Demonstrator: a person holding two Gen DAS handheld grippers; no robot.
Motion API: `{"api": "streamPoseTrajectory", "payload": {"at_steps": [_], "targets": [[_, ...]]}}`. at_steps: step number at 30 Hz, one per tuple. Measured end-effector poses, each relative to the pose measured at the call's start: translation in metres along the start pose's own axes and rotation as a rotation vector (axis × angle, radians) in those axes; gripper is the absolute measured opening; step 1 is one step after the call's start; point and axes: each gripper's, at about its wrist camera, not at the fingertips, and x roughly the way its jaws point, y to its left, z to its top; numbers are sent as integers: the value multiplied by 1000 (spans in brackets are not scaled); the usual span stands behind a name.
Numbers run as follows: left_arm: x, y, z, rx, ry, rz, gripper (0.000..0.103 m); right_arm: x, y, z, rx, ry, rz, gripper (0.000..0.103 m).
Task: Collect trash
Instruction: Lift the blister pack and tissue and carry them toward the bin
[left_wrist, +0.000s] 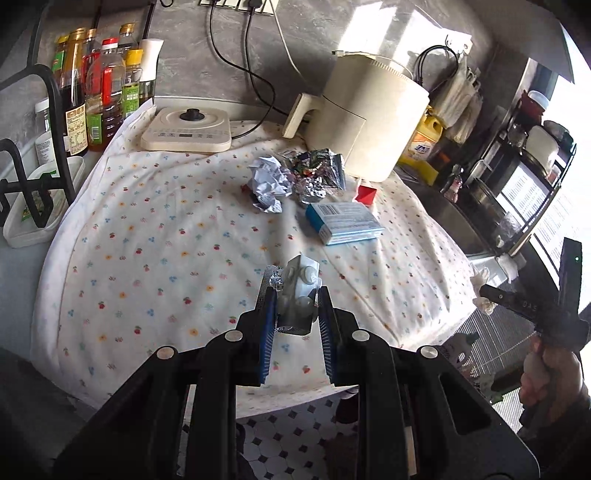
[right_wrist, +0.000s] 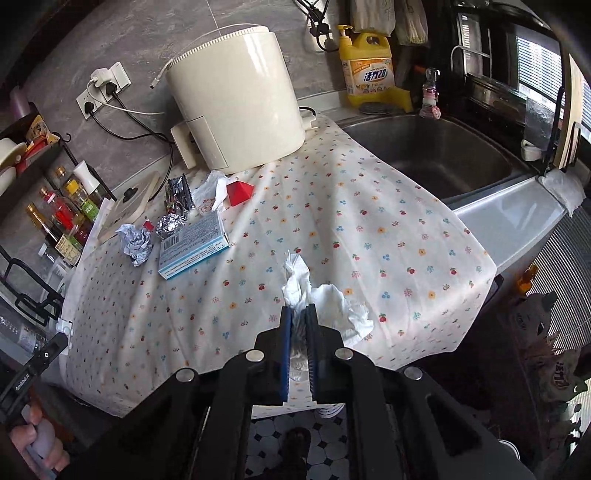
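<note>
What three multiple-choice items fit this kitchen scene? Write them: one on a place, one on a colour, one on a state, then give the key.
1. Where does the blue and white box lie?
A. in the sink
B. on the flowered cloth
C. on the floor

2. What colour is the detergent bottle behind the sink?
A. yellow
B. green
C. black

3. What does the right gripper hold?
A. nothing, jaws wide open
B. a glass bottle
C. a crumpled white tissue

Key:
1 B: the box rests on the flowered cloth, beside the foil ball.
2 A: its body and pump are yellow.
3 C: the jaws are shut on the white tissue, which bunches out past them; the left gripper likewise grips a blister pack.
</note>
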Motion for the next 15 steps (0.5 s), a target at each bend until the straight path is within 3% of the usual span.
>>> {"api": "streamPoseTrajectory", "payload": {"at_steps": [15], "targets": [[14, -103, -55, 115, 101, -107, 22, -63, -110, -74, 133, 12, -87, 9]]}}
